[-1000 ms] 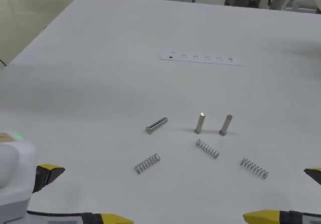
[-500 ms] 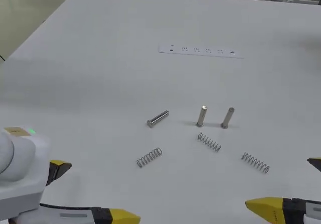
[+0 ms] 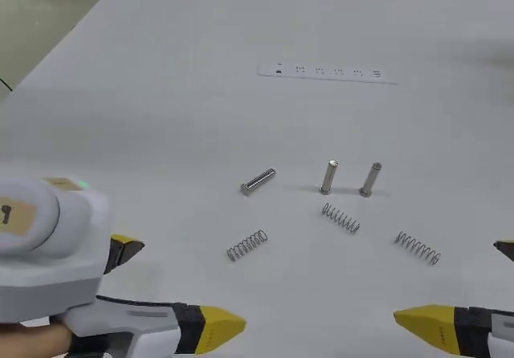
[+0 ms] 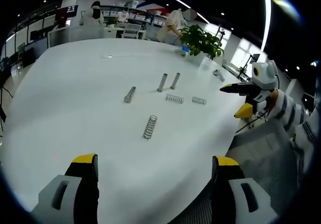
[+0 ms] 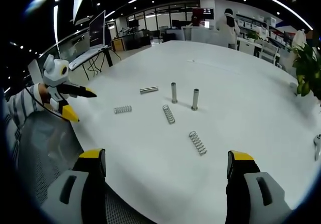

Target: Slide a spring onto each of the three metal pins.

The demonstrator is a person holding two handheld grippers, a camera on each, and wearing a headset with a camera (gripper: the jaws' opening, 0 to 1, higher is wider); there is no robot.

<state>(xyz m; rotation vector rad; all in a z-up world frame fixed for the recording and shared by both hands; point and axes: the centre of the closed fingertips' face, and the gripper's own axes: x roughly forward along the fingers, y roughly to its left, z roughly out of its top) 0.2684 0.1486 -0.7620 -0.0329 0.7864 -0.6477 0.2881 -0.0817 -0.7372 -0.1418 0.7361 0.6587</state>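
Observation:
Three metal pins are on the white table: one pin lies flat, two pins stand upright. Three loose springs lie in front of them: the left spring, the middle spring, the right spring. My left gripper is open at the near left, short of the left spring. Open too, my right gripper hovers at the near right, just short of the right spring. Nothing is between either pair of jaws.
A flush socket strip is set into the table beyond the pins. A potted plant stands at the table's far side. The near table edge runs just under both grippers. People stand far off in the room.
My left gripper has come forward and up into the head view, closer to the left spring. The right gripper has barely moved. Pins and springs lie as before.

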